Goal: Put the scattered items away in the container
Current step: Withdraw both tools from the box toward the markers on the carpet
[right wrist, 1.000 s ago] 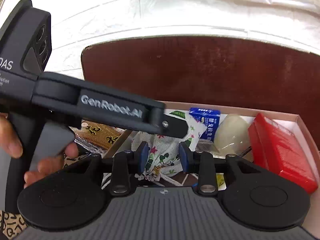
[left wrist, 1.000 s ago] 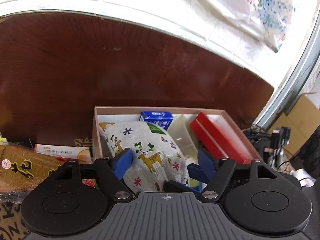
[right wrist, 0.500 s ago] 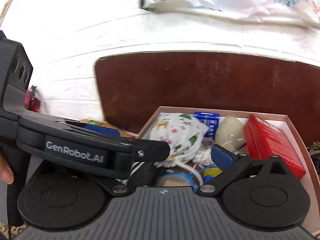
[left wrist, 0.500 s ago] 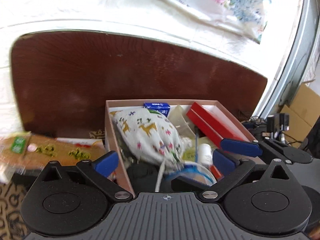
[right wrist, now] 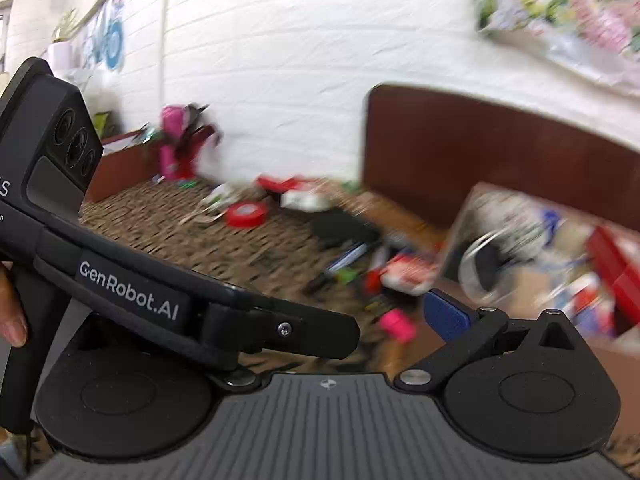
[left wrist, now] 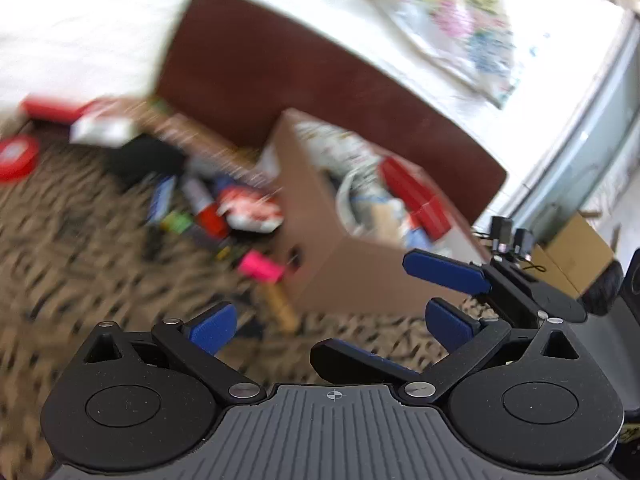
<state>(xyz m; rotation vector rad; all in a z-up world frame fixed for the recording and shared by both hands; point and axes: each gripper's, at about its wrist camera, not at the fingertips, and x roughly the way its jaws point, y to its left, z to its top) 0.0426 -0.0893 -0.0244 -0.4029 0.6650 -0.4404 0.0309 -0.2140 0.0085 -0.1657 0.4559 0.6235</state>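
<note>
The brown cardboard box (left wrist: 320, 264) stands on the patterned table, holding a printed cloth pouch, a red box (left wrist: 408, 188) and other items; it also shows in the right wrist view (right wrist: 452, 236). My left gripper (left wrist: 332, 328) is open and empty, pulled back in front of the box. My right gripper (right wrist: 400, 320) is open and empty; its left finger is hidden behind the left gripper's body (right wrist: 128, 292). Scattered items lie left of the box: a pink object (left wrist: 260, 268), a red-and-white packet (left wrist: 252, 208), a red tape roll (right wrist: 246, 214). Both views are blurred.
A dark brown panel (left wrist: 320, 76) stands behind the box against a white brick wall. A black object (left wrist: 144, 160) and a white box (left wrist: 104, 132) lie farther left on the table. A pink bottle (right wrist: 172, 152) stands by the wall.
Both grippers let go of the cloth pouch, opened wide, and pulled back and left from the box. The pouch stays inside the box. The scattered items came into view.
</note>
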